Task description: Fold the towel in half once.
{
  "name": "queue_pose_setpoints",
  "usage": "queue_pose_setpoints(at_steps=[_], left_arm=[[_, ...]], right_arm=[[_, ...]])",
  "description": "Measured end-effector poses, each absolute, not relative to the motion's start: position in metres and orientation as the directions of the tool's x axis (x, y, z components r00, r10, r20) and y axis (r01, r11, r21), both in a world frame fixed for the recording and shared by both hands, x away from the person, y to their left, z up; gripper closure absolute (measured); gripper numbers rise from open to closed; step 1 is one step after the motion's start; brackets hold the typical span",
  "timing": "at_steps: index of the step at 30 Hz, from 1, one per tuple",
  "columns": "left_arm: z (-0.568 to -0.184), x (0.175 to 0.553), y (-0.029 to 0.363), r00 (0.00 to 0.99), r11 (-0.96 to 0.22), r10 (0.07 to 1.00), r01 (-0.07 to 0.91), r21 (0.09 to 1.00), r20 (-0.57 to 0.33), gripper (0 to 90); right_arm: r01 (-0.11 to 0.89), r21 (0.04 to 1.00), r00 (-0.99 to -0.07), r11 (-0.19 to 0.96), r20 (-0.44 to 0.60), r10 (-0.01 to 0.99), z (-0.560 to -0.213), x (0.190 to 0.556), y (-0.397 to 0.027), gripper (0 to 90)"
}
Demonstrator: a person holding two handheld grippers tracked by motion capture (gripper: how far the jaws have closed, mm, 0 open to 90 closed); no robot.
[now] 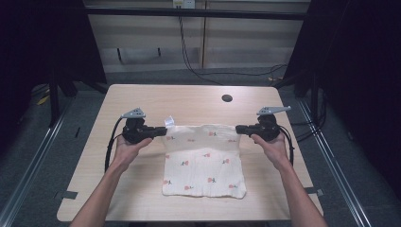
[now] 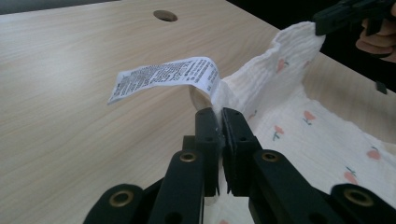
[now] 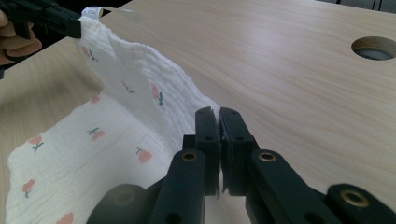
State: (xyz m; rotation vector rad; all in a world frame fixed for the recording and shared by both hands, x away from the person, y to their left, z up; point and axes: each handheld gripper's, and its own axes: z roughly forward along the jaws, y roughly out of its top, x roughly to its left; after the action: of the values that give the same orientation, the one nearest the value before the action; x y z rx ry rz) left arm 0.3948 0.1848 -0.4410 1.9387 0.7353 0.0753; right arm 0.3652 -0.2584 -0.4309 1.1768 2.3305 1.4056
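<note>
A cream cloth printed with small red flowers lies on the wooden table, its far edge lifted off the surface. My left gripper is shut on the cloth's far left corner, where a white printed care label sticks out. My right gripper is shut on the far right corner. Between the two grippers the raised far edge hangs in a shallow sag. The near part of the cloth rests flat on the table.
A round cable hole sits in the table beyond the cloth. Bare wood surrounds the cloth on all sides. Black cables trail from both grippers. Dark curtains and metal floor rails flank the table.
</note>
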Motion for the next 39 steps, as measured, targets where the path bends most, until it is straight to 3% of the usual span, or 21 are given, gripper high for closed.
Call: queue_pose_setpoints(at_steps=[9, 23, 35, 39], left_arm=[[-0.426, 0.367, 0.188, 0.855, -0.340, 0.479, 0.391, 0.856, -0.200, 85.9], [-0.438, 0.330, 0.189, 0.871, -0.388, 0.451, 0.386, 0.837, -0.193, 85.9], [-0.449, 0.294, 0.184, 0.900, -0.478, 0.409, 0.353, 0.804, -0.152, 85.7], [-0.459, 0.292, 0.184, 0.900, -0.482, 0.398, 0.371, 0.794, -0.179, 85.7]], right_arm=[[0.498, 0.838, -0.691, 0.222, 0.230, 0.685, -0.420, 0.339, -0.262, 86.7], [0.477, 0.822, -0.736, 0.310, 0.180, 0.653, -0.417, 0.298, -0.257, 86.7], [0.491, 0.803, -0.753, 0.338, 0.196, 0.628, -0.439, 0.256, -0.257, 86.5], [0.495, 0.795, -0.754, 0.351, 0.192, 0.628, -0.446, 0.249, -0.255, 86.6]])
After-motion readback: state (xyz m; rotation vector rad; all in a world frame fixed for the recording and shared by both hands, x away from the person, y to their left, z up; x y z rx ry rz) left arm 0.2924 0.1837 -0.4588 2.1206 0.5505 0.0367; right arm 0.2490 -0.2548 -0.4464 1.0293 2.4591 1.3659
